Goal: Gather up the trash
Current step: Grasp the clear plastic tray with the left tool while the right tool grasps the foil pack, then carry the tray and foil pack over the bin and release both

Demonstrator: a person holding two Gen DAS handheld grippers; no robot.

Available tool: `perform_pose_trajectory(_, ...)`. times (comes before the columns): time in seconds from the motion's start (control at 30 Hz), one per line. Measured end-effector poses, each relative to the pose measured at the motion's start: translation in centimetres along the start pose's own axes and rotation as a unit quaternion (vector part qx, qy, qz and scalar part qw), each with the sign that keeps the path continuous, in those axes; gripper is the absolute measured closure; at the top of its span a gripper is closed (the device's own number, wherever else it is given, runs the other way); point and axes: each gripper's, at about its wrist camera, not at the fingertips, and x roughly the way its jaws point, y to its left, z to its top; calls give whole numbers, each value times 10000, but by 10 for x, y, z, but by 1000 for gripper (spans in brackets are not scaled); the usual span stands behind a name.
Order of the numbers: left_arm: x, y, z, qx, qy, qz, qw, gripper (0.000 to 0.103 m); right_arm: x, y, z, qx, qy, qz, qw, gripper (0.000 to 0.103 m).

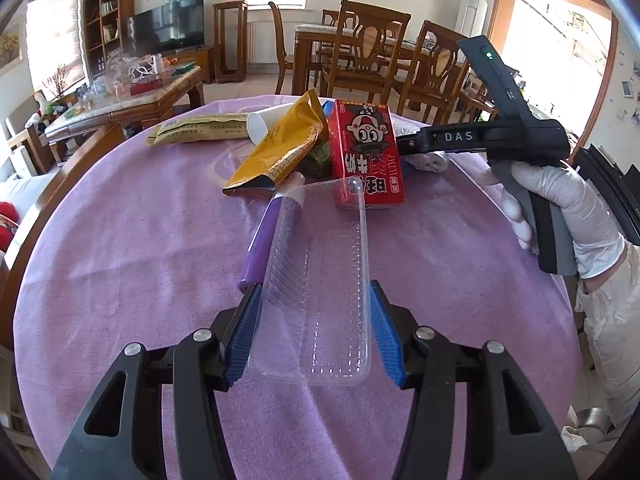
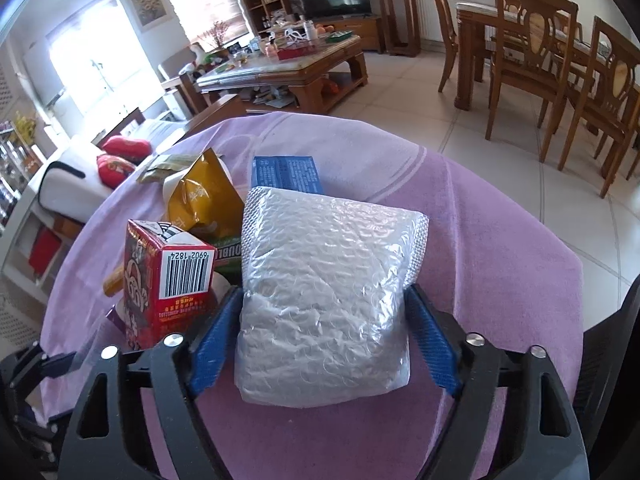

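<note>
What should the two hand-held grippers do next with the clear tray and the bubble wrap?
Probably close both the rest of the way, then lift. The left hand-held gripper straddles the clear plastic tray and the right hand-held gripper straddles the bubble wrap packet; both pieces lie on the purple tablecloth, the blue pads at their sides.

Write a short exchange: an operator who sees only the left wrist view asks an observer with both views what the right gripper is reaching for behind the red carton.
Operator: What sits between the right gripper's fingers? The red carton blocks my view.
Observer: It straddles a bubble-wrap packet, with a pad close at each side. I cannot tell if they press.
Operator: Is anything behind that packet?
Observer: A blue box lies just beyond it, printed side up.
</note>
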Motion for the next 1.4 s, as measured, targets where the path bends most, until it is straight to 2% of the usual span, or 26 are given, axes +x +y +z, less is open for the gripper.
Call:
perform_pose_trajectory(0.2, -6, 1, 0, -86, -95, -57, 9999, 55, -19, -7, -8, 103, -242, 190, 9995, 38)
perform_pose_trajectory(0.43, -25, -5, 8, -202, -497, -111, 9985, 55, -78, -13, -31, 26, -887, 644, 9940, 38)
perform_pose_trajectory(0.63, -29, -29, 27, -139, -734, -265, 9969, 55, -127, -28, -58, -65, -1323, 728, 9885, 38)
perform_pose_trajectory(1.0, -5, -115, 61, 405, -699, -846, 9931, 55, -187, -103, -113, 236, -1647, 297, 9856, 38)
perform_pose_trajectory(1.4, 40, -222, 95, 875, -521, -1745, 9794, 55, -262, -222, -166, 1111, -2202, -405, 9683, 38)
